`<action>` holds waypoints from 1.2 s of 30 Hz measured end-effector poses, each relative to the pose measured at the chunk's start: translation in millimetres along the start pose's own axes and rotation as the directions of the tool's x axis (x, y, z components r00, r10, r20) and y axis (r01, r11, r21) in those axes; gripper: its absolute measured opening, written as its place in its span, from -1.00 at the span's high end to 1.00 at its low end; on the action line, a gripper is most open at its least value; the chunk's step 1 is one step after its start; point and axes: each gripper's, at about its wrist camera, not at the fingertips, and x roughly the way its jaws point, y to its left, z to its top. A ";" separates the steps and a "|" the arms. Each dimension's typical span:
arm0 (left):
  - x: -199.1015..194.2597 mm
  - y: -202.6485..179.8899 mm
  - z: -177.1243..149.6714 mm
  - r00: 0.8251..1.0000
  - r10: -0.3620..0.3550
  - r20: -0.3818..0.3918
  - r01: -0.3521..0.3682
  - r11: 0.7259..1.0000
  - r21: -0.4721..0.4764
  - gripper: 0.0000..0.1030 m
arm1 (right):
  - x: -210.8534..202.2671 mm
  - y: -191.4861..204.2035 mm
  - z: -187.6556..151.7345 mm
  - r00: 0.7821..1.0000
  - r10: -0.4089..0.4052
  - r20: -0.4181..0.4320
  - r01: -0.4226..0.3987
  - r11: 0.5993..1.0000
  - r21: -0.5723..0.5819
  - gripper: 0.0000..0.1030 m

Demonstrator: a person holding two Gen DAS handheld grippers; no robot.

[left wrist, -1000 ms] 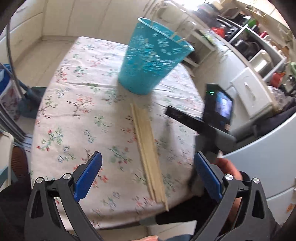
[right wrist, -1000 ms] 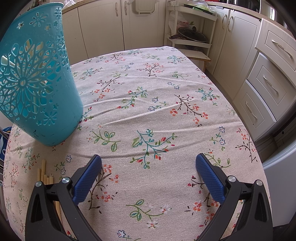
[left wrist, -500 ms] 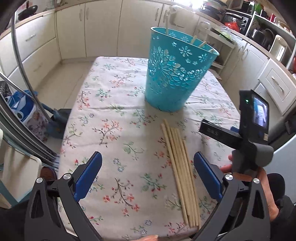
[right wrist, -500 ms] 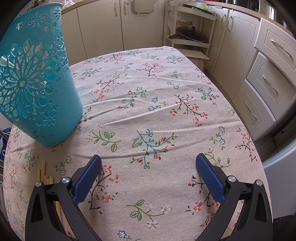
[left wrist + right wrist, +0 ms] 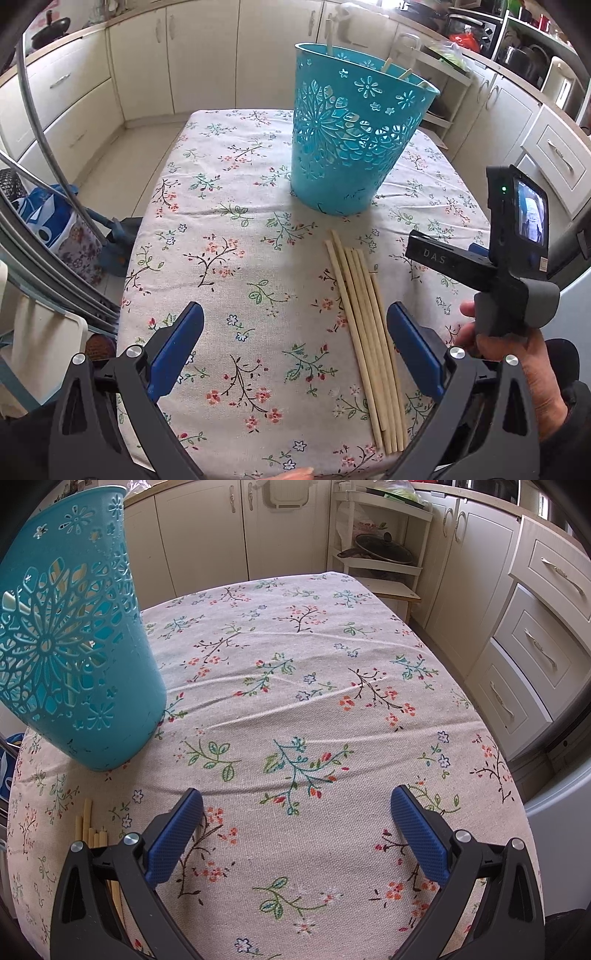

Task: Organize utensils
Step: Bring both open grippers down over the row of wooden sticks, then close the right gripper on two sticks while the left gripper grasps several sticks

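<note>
Several wooden chopsticks (image 5: 369, 332) lie side by side on the floral tablecloth (image 5: 229, 258), near the front edge. A teal cut-out bin (image 5: 351, 144) stands upright behind them with a few wooden sticks poking out of its top. My left gripper (image 5: 295, 350) is open and empty, hovering above the cloth just left of the chopsticks. My right gripper (image 5: 295, 834) is open and empty over bare cloth; the bin (image 5: 70, 657) is at its far left and the chopstick tips (image 5: 90, 827) show by its left finger. The right gripper's body (image 5: 509, 258) shows in the left wrist view.
Cream kitchen cabinets (image 5: 535, 635) surround the table. A shelf rack with a pan lid (image 5: 380, 550) stands behind it. A blue bag (image 5: 48, 225) and metal tubes are on the floor at the left. The table's right edge (image 5: 517, 775) drops to the floor.
The left gripper has swung and levelled out, so the bin and chopsticks now sit more centred and upright in its view. The right gripper has barely moved.
</note>
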 end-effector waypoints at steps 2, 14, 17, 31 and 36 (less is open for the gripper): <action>-1.0 1.0 0.6 1.000 0.002 0.006 -0.002 1.000 -0.001 -0.85 | -2.8 -0.2 -1.5 0.999 0.039 -0.025 -0.040 0.998 -0.051 -0.89; -2.1 3.9 -5.2 0.999 -0.033 -0.008 0.033 0.999 0.003 -0.85 | -90.9 13.8 -63.2 0.982 0.180 0.060 -0.162 0.959 -0.234 -0.89; -1.1 8.2 -6.8 0.999 -0.045 -0.012 0.045 0.999 -0.027 -0.85 | -90.9 28.7 -72.7 0.967 0.255 0.013 -0.245 0.942 -0.228 -0.88; 15.9 12.4 -5.0 0.998 -0.043 -0.045 0.039 0.995 -0.089 -0.85 | -65.8 64.3 -82.4 0.964 0.255 -0.071 -0.263 0.900 -0.348 -0.07; 31.7 -4.6 -1.2 0.997 -0.028 -0.075 0.023 0.998 -0.060 -0.85 | -65.6 39.2 -76.7 0.959 0.272 -0.084 -0.284 0.890 -0.356 0.72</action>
